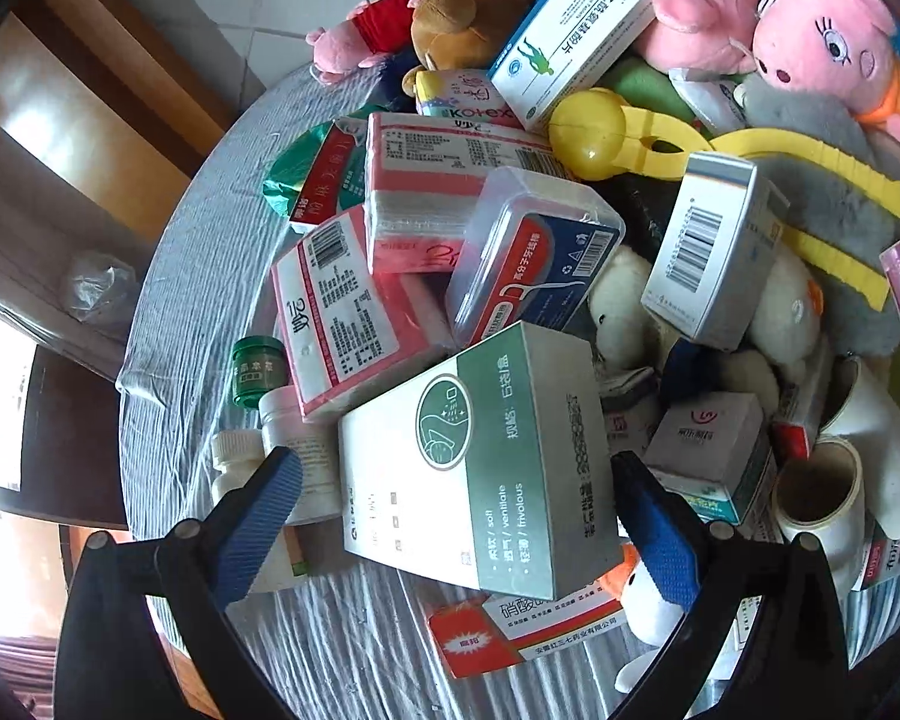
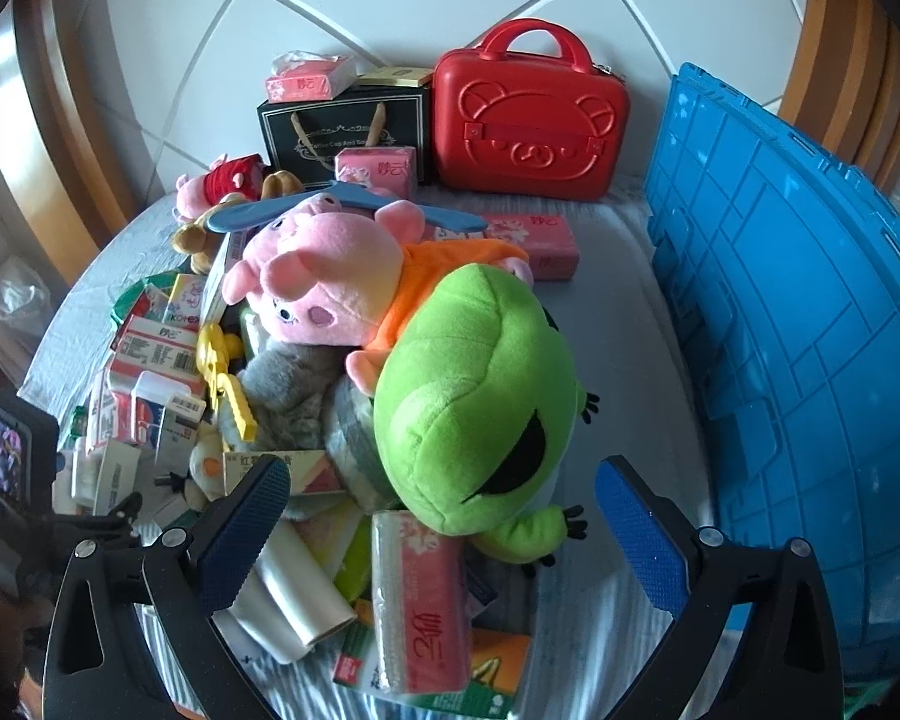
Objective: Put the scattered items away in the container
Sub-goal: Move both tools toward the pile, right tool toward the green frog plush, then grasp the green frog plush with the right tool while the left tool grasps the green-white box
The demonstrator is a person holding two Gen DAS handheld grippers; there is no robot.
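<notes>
Two pairs of tongs hang wide apart over the heaped counter (image 2: 618,276), neither gripping anything. The left tongs (image 1: 450,516) straddle a green-and-white carton (image 1: 474,468), probably light and stiff with slick faces; pinching its long sides looks best. The right tongs (image 2: 444,531) frame a green frog plush (image 2: 474,396), soft and squashy, graspable anywhere. The blue crate (image 2: 810,360) stands just beside the pile, its inside hidden. Much underneath is buried.

Frog toy (image 2: 474,414) plush, matt; crate (image 2: 810,360) ribbed plastic; tablecloth (image 1: 210,300) crinkled cloth
</notes>
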